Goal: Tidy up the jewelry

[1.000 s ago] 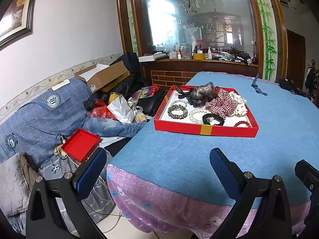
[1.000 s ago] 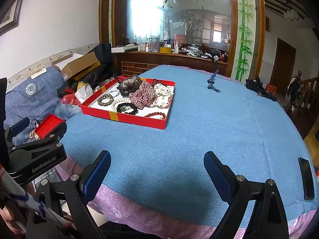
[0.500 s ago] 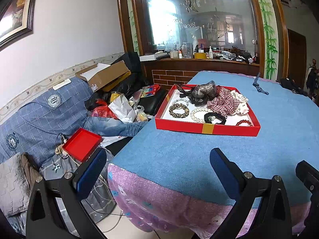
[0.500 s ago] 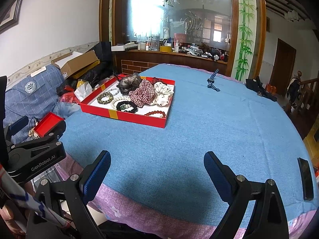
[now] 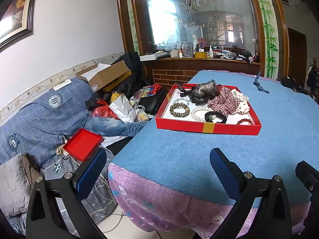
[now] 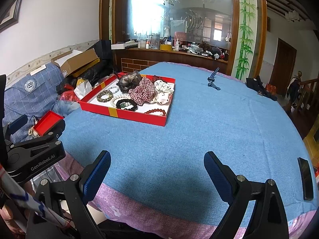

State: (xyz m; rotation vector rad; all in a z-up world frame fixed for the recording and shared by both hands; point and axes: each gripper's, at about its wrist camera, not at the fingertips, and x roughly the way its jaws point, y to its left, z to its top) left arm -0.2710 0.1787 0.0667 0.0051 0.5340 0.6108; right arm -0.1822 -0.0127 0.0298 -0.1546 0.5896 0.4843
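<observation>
A shallow red tray (image 5: pixel 207 127) (image 6: pixel 123 114) sits on the blue tablecloth, well ahead of both grippers. It holds several bead bracelets, among them a pearl one (image 5: pixel 198 112), a black one (image 6: pixel 126 104) and a red one (image 6: pixel 155 111). Scrunchies lie there too: a plaid one (image 5: pixel 223 101) (image 6: pixel 142 93) and a white one (image 6: pixel 162 91). My left gripper (image 5: pixel 157 166) hangs open at the table's near left corner, nothing between its fingers. My right gripper (image 6: pixel 157 168) is open over the near edge of the table, also empty.
A blue striped band (image 6: pixel 212 79) lies far back on the cloth. A dark phone (image 6: pixel 305 178) rests at the right edge. Left of the table is a sofa with a small red lid (image 5: pixel 82 144), a cardboard box (image 5: pixel 105 75) and bags.
Both views have shifted slightly; the tray sits a little nearer and lower. Both grippers remain open and empty.
</observation>
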